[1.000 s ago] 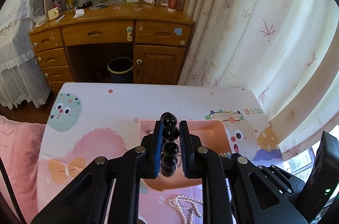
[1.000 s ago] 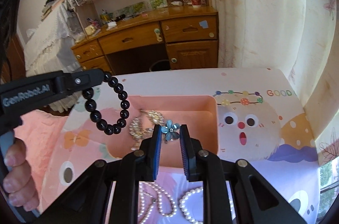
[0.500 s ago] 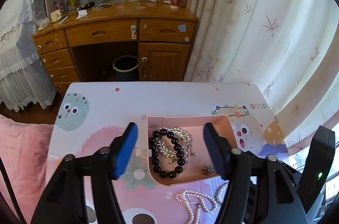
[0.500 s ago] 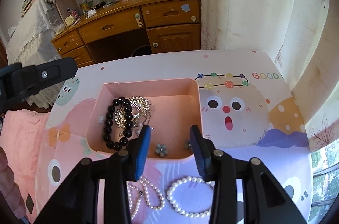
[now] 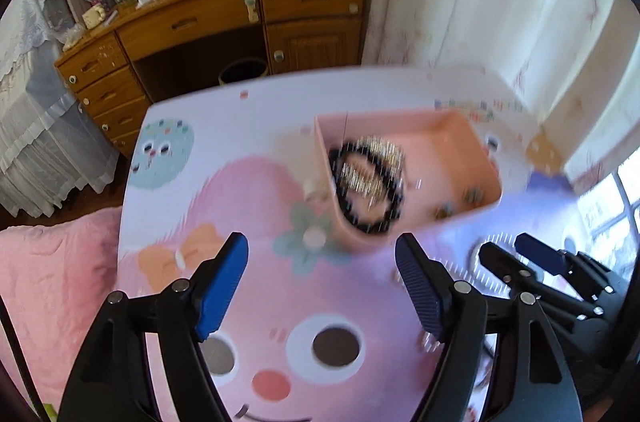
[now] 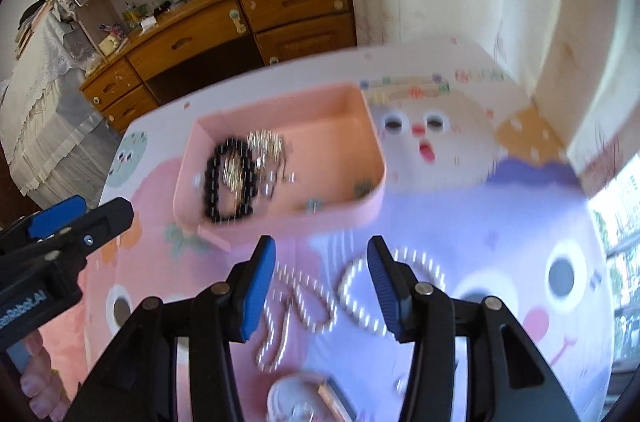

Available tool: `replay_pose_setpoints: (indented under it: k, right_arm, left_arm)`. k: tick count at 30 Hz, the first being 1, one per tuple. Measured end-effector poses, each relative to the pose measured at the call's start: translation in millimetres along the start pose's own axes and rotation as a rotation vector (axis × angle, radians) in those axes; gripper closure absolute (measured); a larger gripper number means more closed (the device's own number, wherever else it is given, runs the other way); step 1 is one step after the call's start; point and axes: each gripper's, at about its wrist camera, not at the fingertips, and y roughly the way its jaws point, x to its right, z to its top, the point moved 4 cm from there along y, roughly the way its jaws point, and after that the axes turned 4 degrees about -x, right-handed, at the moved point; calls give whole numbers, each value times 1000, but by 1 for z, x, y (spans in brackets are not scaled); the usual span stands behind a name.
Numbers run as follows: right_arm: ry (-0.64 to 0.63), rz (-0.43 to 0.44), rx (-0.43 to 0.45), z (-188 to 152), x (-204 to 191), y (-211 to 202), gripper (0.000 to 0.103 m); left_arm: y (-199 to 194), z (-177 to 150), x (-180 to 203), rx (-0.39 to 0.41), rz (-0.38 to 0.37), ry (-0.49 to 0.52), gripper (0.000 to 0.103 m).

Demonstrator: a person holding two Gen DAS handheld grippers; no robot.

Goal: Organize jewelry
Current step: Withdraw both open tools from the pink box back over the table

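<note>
Motion blur smears both views, so the small pieces at the lower right of the pink tray (image 6: 372,142) read only as dark specks, and the round object cut off at the bottom edge of the right-wrist view cannot be identified. The tray sits mid-frame on a cartoon-printed tablecloth (image 5: 320,302), its long axis running left to right with a slight tilt. Inside, at its left end, a black bead bracelet (image 6: 230,182) lies as an oval standing lengthwise toward the top of the frame, with a tangle of silver-gold jewelry (image 6: 266,146) overlapping its upper right.

Outside the tray, just below it, a pearl necklace (image 6: 296,306) and a pearl bracelet (image 6: 360,306) lie on the cloth, partly hidden behind the right gripper (image 6: 322,286). Its jaws have just been opening and stand apart, nothing held between them. The left gripper (image 5: 322,286) has likewise just been opening; its jaws are spread wide over bare cloth, empty. A person's fingertips (image 6: 34,382) show at the lower left.
</note>
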Motion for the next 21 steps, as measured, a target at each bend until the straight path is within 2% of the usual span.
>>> replay_pose_setpoints:
  k: [4,11,17,21]
  right_arm:
    - [21,36,-81,-29,-1,-1,55]
    - [30,30,-176,-69,4,-15,55]
    - [63,66,-251,-94,10,-27,47]
    - [78,136,-306,-105,11,-29,45]
  left_arm:
    - [5,-21,-4,-53,16,46,26]
    - [-1,-47,-5,-101,20,94,23]
    - [-11,-61,-9,-122,28,65,23]
    - [-13,-66,-8,-130,49,52,22]
